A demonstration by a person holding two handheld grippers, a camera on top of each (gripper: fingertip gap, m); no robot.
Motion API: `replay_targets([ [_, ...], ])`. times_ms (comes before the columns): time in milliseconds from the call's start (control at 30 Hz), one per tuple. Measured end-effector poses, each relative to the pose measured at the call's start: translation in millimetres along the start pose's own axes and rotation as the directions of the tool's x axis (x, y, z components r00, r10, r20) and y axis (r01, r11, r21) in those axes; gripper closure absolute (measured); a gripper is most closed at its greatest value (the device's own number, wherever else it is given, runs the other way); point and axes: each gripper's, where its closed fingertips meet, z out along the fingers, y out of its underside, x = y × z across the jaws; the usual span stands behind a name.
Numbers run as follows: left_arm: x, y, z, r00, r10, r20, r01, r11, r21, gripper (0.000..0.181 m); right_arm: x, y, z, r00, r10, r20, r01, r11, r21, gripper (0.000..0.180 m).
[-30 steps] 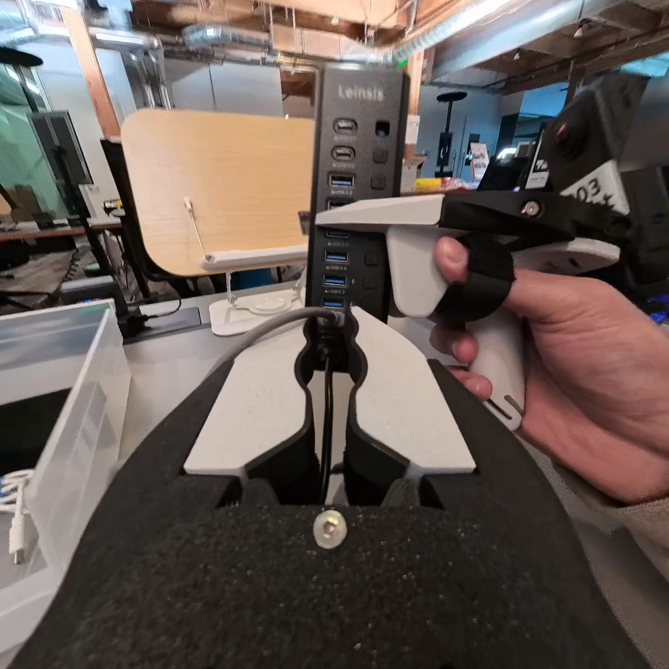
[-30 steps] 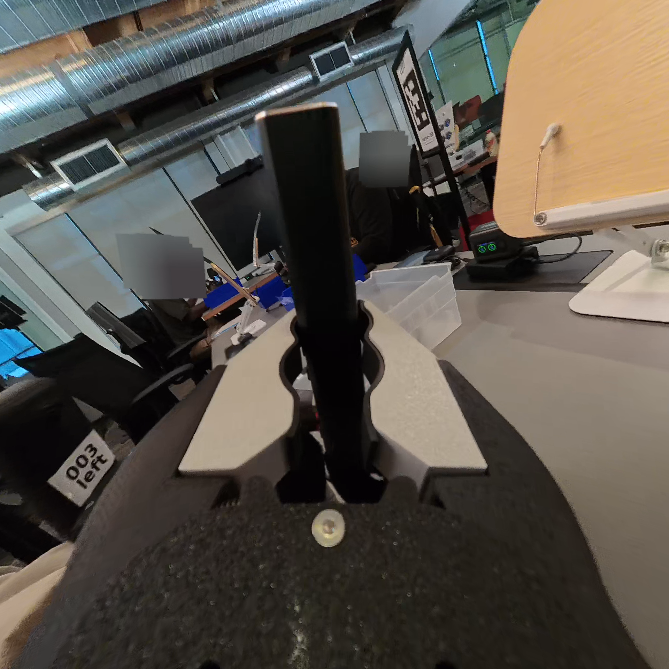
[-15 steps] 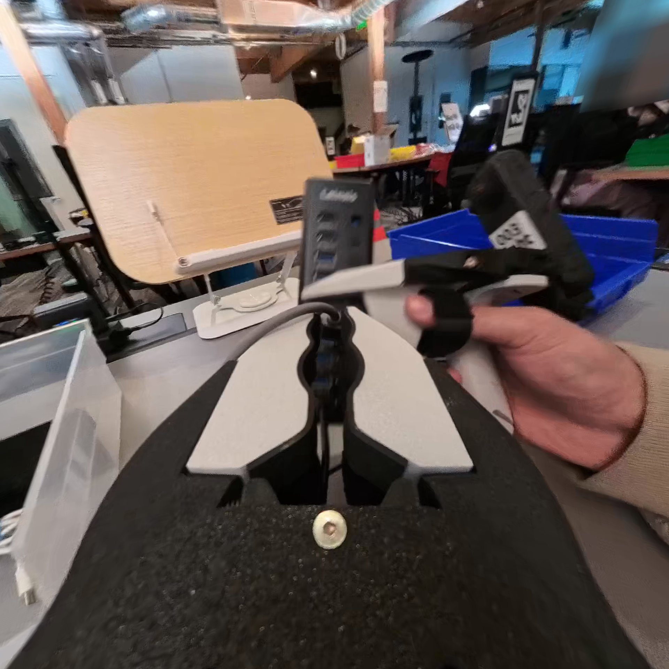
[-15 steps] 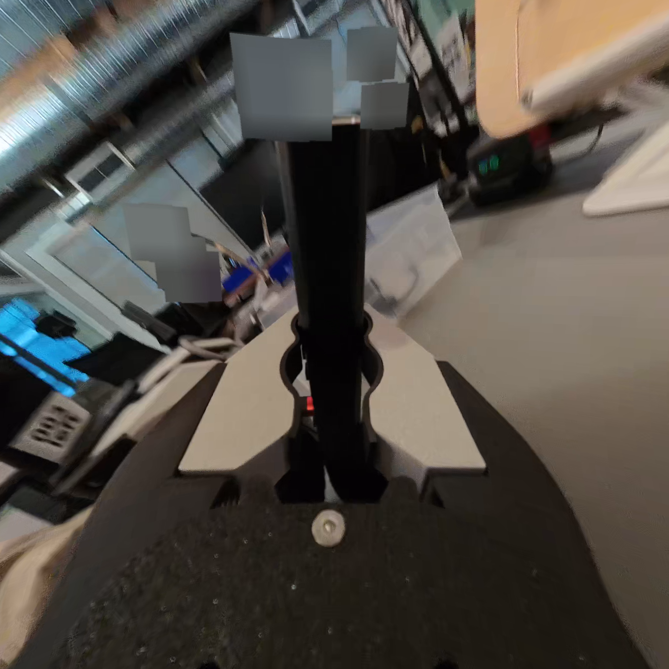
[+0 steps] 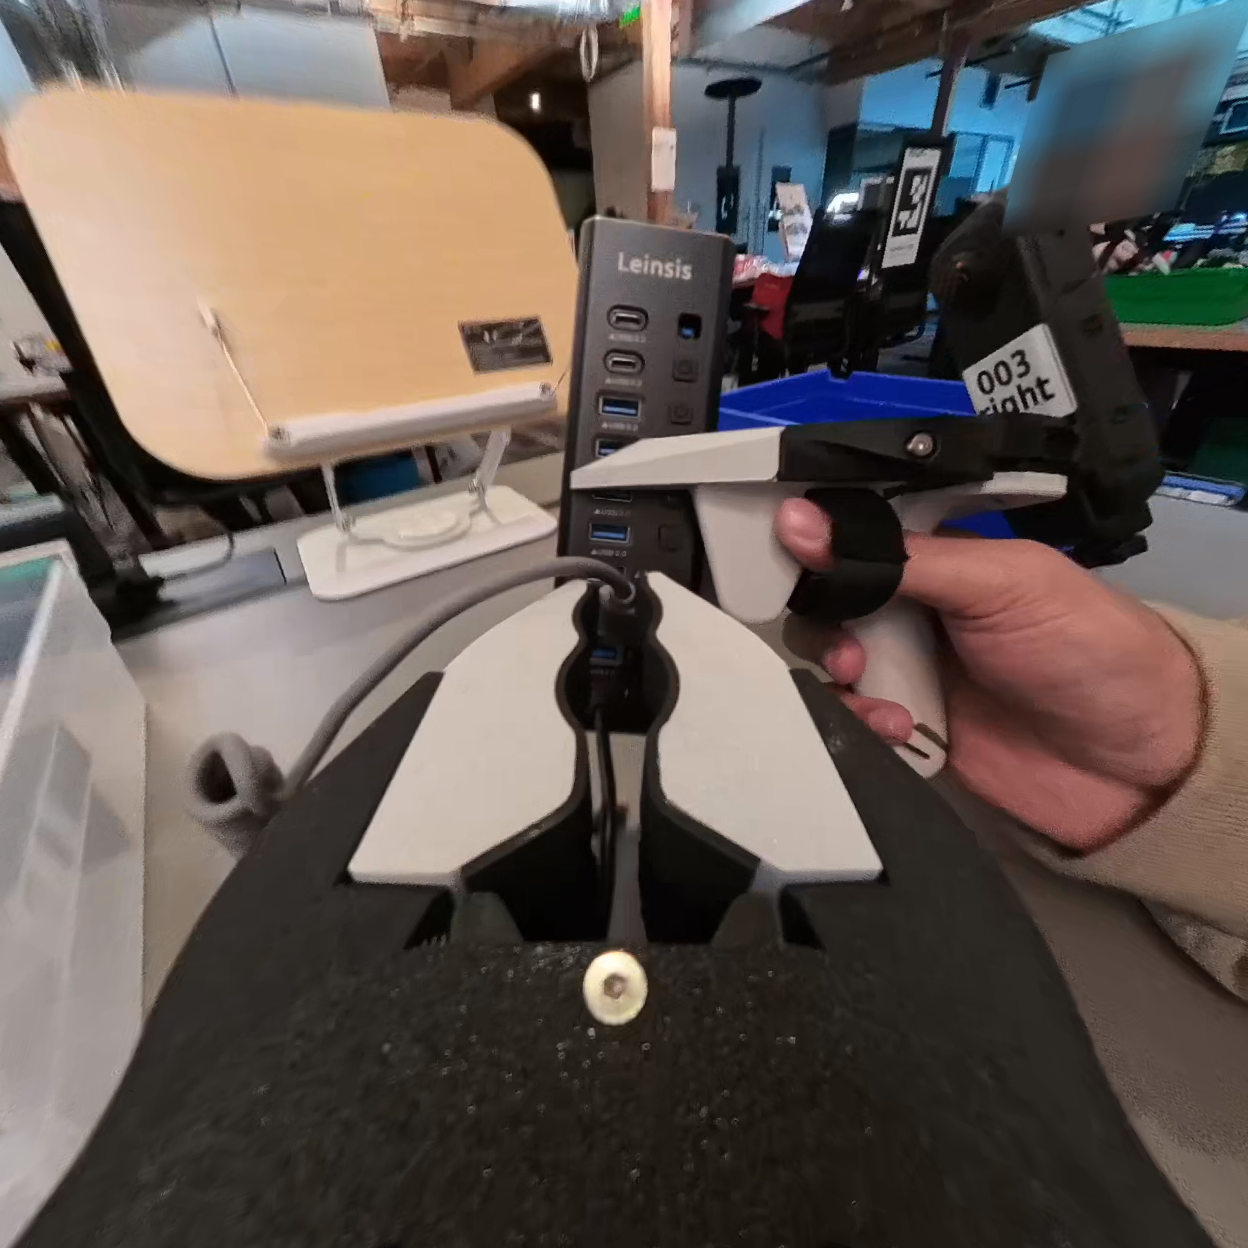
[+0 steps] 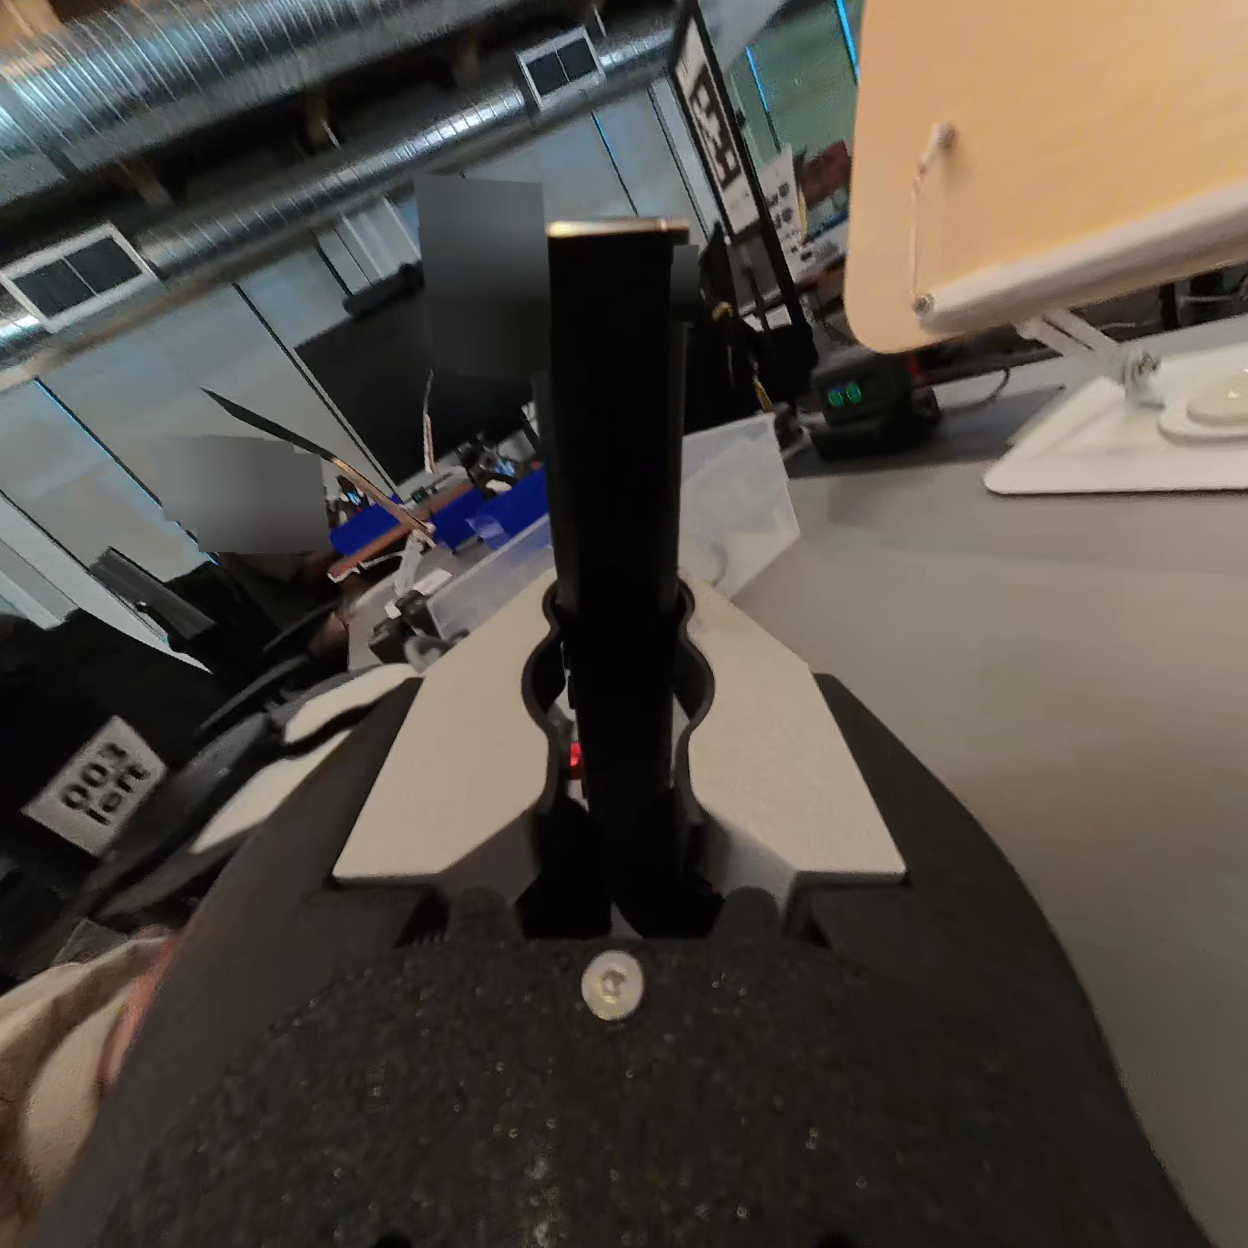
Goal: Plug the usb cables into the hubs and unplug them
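Left gripper [image 5: 618, 598]: my jaws pinched on grey cable's plug [image 5: 611, 594], just at hub face.
Right gripper [image 6: 618, 604]: my jaws clamped round upright black hub [image 6: 618, 419].

Open-plan workshop: exposed ducts [image 6: 270, 88], desks [image 6: 1013, 641].

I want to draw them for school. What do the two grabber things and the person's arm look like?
Each gripper has two pale grey fingers on a rough black body with a silver screw. The right gripper has a pale pistol handle, a black finger loop and a white label. The hand comes from a beige knitted sleeve.
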Motion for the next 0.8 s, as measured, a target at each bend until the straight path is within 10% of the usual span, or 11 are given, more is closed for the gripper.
replay_targets([
  [33,2.7,-7.0,0.0,1.000,0.024,-0.008,-0.024,0.999,0.045,0.170,-7.5,-6.2,-0.9,1.000,0.012,0.015,-0.012,1.000,0.027,0.152],
  [800,3.2,-52.9,-14.7,0.959,0.221,0.175,-0.259,0.938,0.232,0.174,-28.7,-44.3,-12.2,0.946,0.254,0.203,-0.287,0.945,0.154,0.153],
])
